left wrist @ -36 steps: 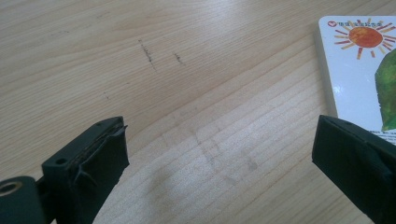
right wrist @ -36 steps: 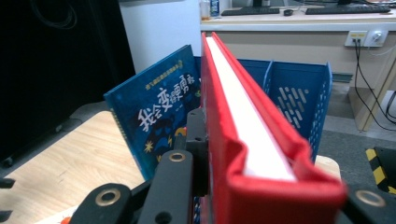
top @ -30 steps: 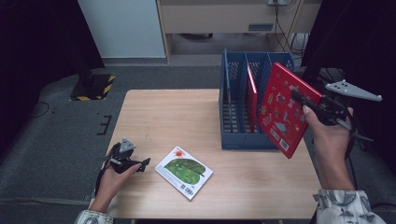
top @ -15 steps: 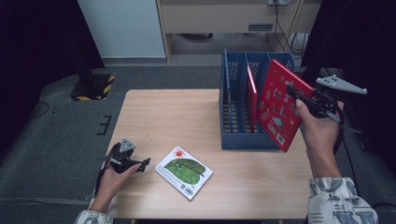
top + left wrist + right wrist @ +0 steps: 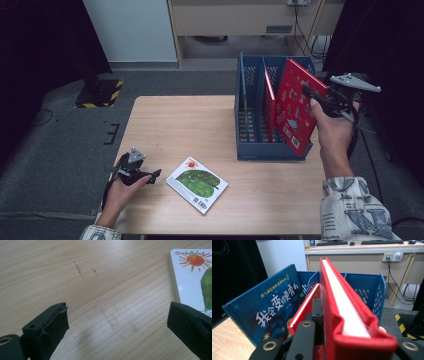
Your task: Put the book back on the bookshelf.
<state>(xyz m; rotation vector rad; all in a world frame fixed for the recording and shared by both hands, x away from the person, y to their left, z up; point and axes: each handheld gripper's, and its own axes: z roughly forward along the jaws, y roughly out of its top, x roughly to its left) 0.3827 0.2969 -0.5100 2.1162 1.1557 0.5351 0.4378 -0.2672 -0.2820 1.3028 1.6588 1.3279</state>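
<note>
- My right gripper point(image 5: 314, 96) is clamped on the upper near edge of a red book point(image 5: 296, 106), holding it tilted over the right end of the blue file rack point(image 5: 250, 130) at the table's far right.
- The right gripper view looks down the book's white page block point(image 5: 344, 302), jaws pinching both covers; a thinner red book point(image 5: 305, 305) and a dark blue book point(image 5: 264, 307) already stand in the rack to its left.
- The hardcover looks stiff and fairly heavy, its glossy boards likely slippery; a firm hold near the spine edge should stop it swinging.
- My left gripper point(image 5: 146, 176) rests on the table point(image 5: 180, 125) near left, jaws wide apart and empty.
- A white book with a green picture point(image 5: 197, 184) lies flat just right of it.
</note>
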